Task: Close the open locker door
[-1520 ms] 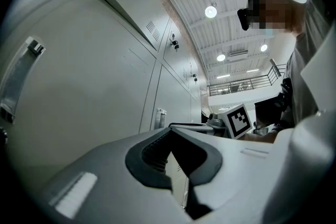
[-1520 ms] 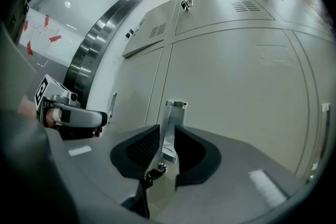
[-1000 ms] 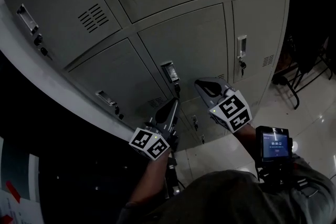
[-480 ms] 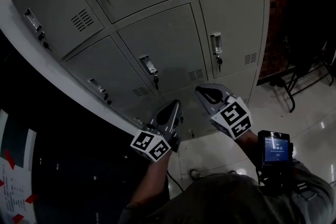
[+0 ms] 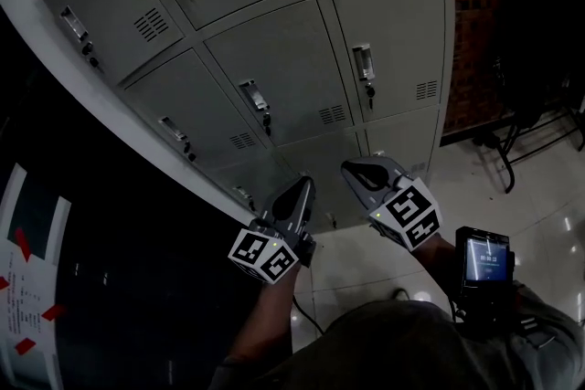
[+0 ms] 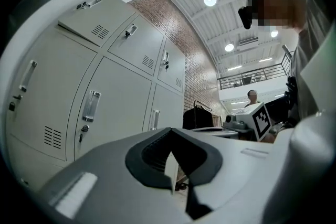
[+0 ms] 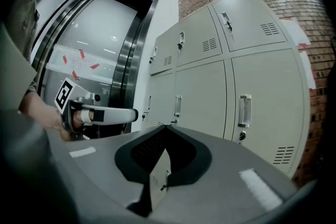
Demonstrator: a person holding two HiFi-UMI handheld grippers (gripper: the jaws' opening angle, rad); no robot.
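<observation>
The grey locker bank (image 5: 302, 59) fills the upper head view, and every door I see lies flush with its neighbours. My left gripper (image 5: 304, 184) hangs in front of the bottom row, shut and empty. Beside it my right gripper (image 5: 351, 167) is shut and empty too, a short way off the locker fronts. In the left gripper view the lockers (image 6: 115, 107) stand to the left beyond the closed left gripper (image 6: 170, 131). In the right gripper view the closed right gripper (image 7: 167, 127) points at the lockers (image 7: 252, 97), none of them ajar.
A brick wall (image 5: 471, 23) ends the bank on the right, with a dark chair and rack (image 5: 539, 59) on the glossy tiled floor (image 5: 475, 196). A dark glass panel with red tape marks (image 5: 23, 242) lies left. A small screen (image 5: 484, 262) sits on the right wrist. A person (image 6: 252, 97) stands far off.
Both grippers have drawn back from the locker fronts, staying shut. The lockers have slid up and left in the head view, with more floor and brick wall showing.
</observation>
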